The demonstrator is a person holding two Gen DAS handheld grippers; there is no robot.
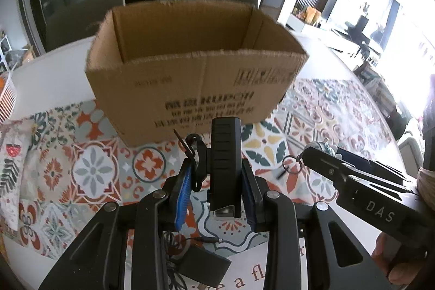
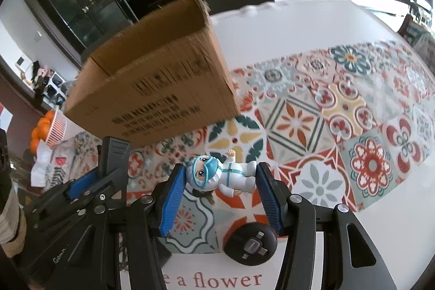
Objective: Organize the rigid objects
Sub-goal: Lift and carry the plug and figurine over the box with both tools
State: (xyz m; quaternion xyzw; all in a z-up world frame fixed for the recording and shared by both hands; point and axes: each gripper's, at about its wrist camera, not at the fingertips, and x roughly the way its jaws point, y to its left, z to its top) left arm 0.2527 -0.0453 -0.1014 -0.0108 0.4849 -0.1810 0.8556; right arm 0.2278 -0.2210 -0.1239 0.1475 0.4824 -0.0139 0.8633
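- The cardboard box [image 1: 190,67] carries dark printed lines on its near wall. In the left wrist view only "KUPON" reads, and that not with certainty. A barcode-like block sits near its right corner, and the rest is too blurred to read.
- "DAS" is stamped in pale letters on the black arm of the right gripper [image 1: 323,151], seen from the left wrist view.
- The patterned mat [image 2: 339,113] shows the words "a flower" in brown at its near edge. The letters before them are hidden behind the gripper.
- Counted: one box, one black device, one toy figure, one round black puck, one black power adapter, two grippers.
- The left gripper [image 1: 217,184] is clamped tight on the black device [image 1: 225,159], a ribbed upright bar with a clip on its left side. Its blue pads [image 1: 181,195] press the two flanks. It hangs above the mat, in front of the box.
- The right gripper [image 2: 220,181] is narrowly parted and closed on the toy figure [image 2: 220,171], a small doll in a white suit with a teal mask and big eyes, lying sideways between the pads. A ring with a short pin [image 1: 291,165] dangles from it.
- The box stands open-topped on the table [image 2: 285,26], beyond both grippers. Its inside, as far as it shows, holds nothing.
- The round black puck [image 2: 251,243] lies on the mat below the right gripper.
- The black power adapter [image 1: 201,262], with its cord and plug, lies below the left gripper.
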